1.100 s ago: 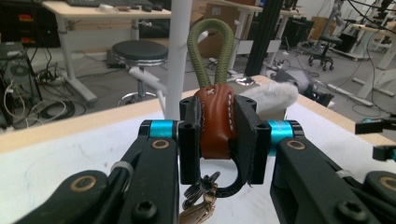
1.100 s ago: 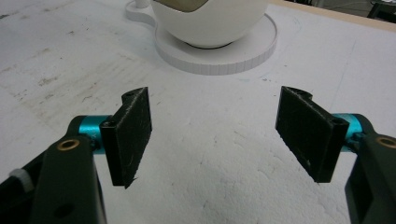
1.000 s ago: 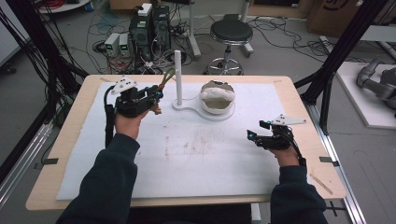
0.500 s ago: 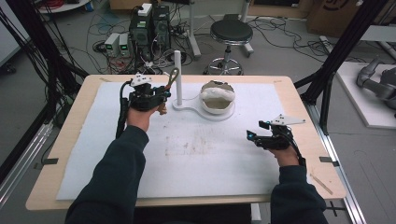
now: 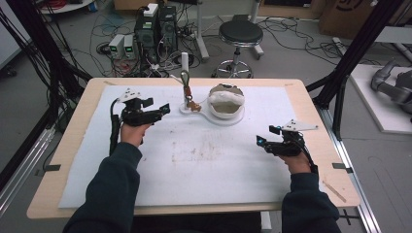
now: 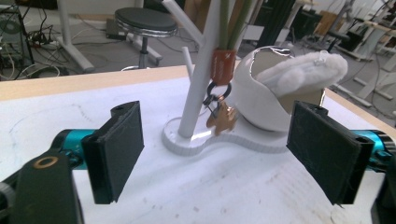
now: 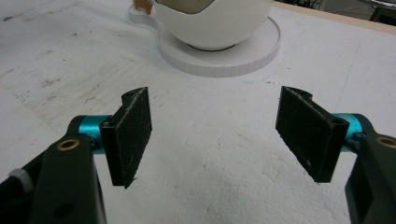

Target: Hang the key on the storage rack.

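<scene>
Bowl [image 5: 226,104] holds white fluff [image 6: 303,72]; left tongs [image 6: 219,154] and right tongs [image 7: 219,135] gape apart.

desk [image 5: 311,99]: wooden, covered by a stained white sheet [image 5: 204,160] | white stand base [image 5: 214,115]: set on the sheet at the far middle

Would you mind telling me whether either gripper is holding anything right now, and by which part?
Nothing is held. The left gripper and the right gripper both have their jaws wide apart with nothing between the pads; the keyring hangs on its stand.
</scene>
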Available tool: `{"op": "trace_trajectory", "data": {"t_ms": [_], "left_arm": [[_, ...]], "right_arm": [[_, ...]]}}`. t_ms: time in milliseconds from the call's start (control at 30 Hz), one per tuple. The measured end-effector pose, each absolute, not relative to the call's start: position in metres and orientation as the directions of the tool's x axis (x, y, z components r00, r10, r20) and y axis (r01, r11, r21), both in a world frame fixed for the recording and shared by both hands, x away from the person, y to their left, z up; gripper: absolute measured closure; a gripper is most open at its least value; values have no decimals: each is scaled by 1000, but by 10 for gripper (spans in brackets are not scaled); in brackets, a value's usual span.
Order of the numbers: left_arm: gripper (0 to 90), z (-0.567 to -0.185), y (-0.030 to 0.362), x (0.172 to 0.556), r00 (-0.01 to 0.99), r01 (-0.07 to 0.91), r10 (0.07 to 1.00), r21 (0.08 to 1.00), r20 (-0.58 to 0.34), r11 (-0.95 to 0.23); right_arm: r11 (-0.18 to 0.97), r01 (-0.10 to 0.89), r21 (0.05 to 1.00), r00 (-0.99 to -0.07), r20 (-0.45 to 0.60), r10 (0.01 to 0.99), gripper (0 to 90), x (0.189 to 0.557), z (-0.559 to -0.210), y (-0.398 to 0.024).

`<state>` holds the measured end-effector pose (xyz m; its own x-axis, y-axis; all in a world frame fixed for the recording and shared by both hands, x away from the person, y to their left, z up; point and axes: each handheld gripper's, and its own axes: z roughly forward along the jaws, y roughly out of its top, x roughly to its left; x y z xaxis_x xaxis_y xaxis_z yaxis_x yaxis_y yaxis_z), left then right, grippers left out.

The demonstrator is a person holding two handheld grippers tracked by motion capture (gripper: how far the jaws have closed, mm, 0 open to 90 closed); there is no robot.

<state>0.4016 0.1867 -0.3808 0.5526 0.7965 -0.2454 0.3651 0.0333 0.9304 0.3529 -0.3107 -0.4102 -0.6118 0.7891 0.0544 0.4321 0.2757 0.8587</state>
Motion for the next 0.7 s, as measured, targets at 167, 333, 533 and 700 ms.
{"op": "trace_trajectory", "data": {"t_ms": [167,333,533,700], "left_arm": [[186,-394,204,382,590,309,790,951,-165,-32],[187,-402,211,364,604,270,793,957,-84,-104],[183,-413,216,349,589,277,800,958,-113,-69],[183,-419,219,342,582,281,804,958,-122,-58]], "right_arm": [[294,421,858,-611,28,791,246,354,-412,-309],[303,422,854,-599,13,801,218,355,-413,-307],[308,418,854,-601,6,800,216,355,-413,-306],[306,412,859,-601,3,800,216,354,-412,-307]]}}
